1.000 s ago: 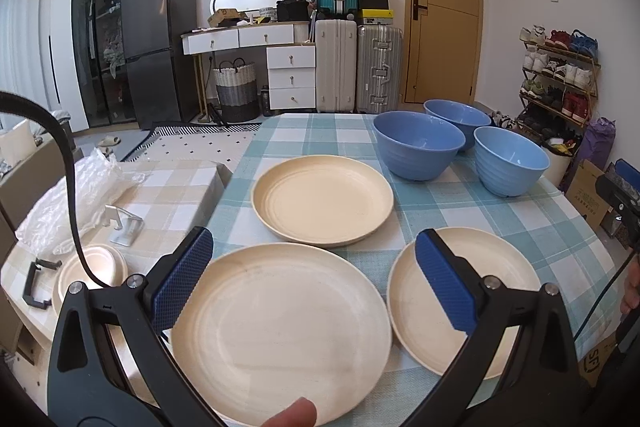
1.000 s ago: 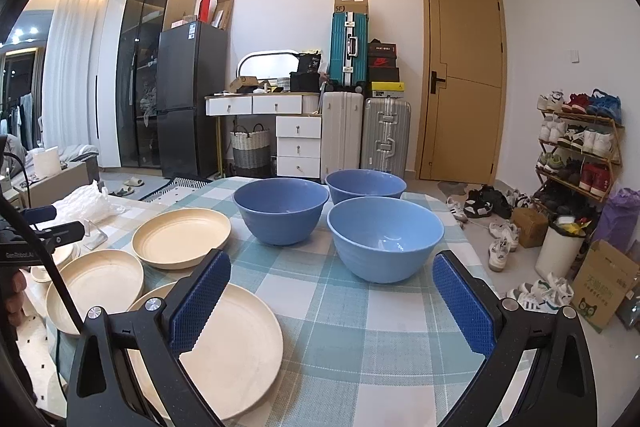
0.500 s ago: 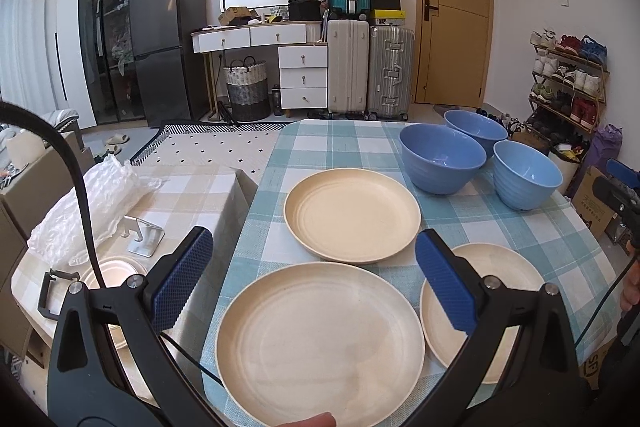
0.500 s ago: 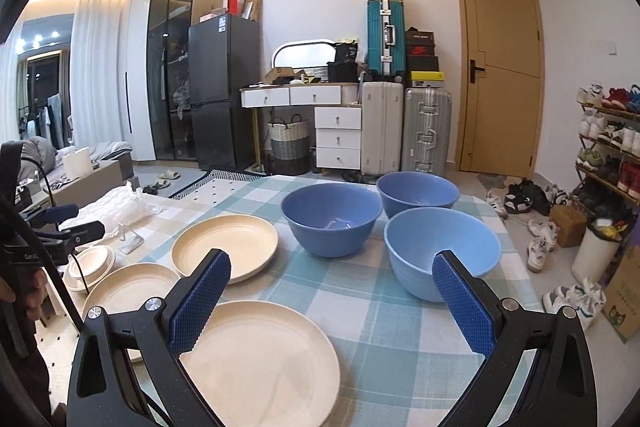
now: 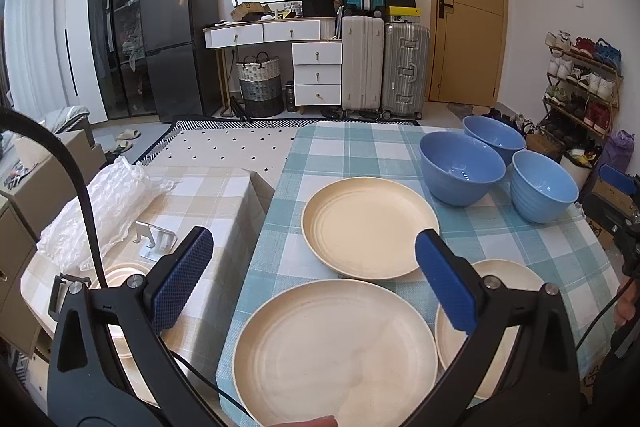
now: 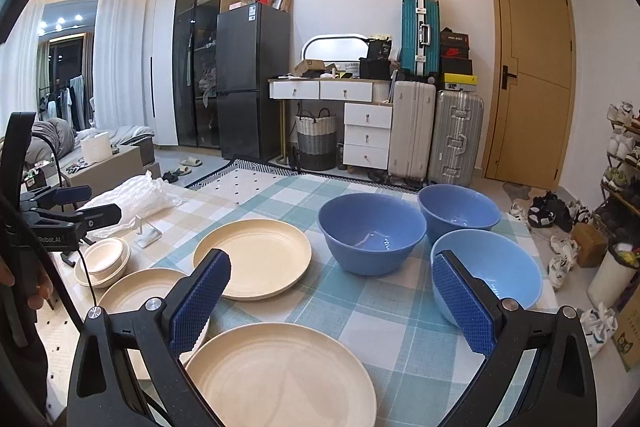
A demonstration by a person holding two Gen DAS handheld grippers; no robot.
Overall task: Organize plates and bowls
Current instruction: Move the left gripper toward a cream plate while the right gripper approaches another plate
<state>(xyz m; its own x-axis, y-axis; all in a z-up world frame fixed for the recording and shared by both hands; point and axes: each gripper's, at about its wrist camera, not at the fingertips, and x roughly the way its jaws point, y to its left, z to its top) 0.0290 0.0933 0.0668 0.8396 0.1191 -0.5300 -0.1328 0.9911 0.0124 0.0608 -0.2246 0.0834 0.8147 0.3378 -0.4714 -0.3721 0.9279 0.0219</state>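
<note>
Three cream plates lie on the blue checked tablecloth: a near plate (image 5: 336, 347), a far plate (image 5: 370, 231) and a right plate (image 5: 500, 291), partly behind one finger. Behind them stand three blue bowls: a dark bowl (image 5: 460, 167), a back bowl (image 5: 494, 141) and a lighter bowl (image 5: 544, 187). My left gripper (image 5: 314, 251) hovers open above the near plate's left side, holding nothing. My right gripper (image 6: 332, 267) is open and empty over the right plate (image 6: 280, 375), with the lighter bowl (image 6: 492, 267) behind its right finger.
Left of the table stands a lower side table (image 5: 208, 187) with bubble wrap (image 5: 104, 203), a small metal stand (image 5: 154, 237) and stacked small cream bowls (image 6: 104, 259). The table's left edge (image 5: 256, 259) drops beside it. Suitcases and a shoe rack (image 5: 580, 83) line the walls.
Both grippers have drifted left and back, so plates and bowls sit further right in each view. More of the side table shows. Nothing was gripped; both stay open.
</note>
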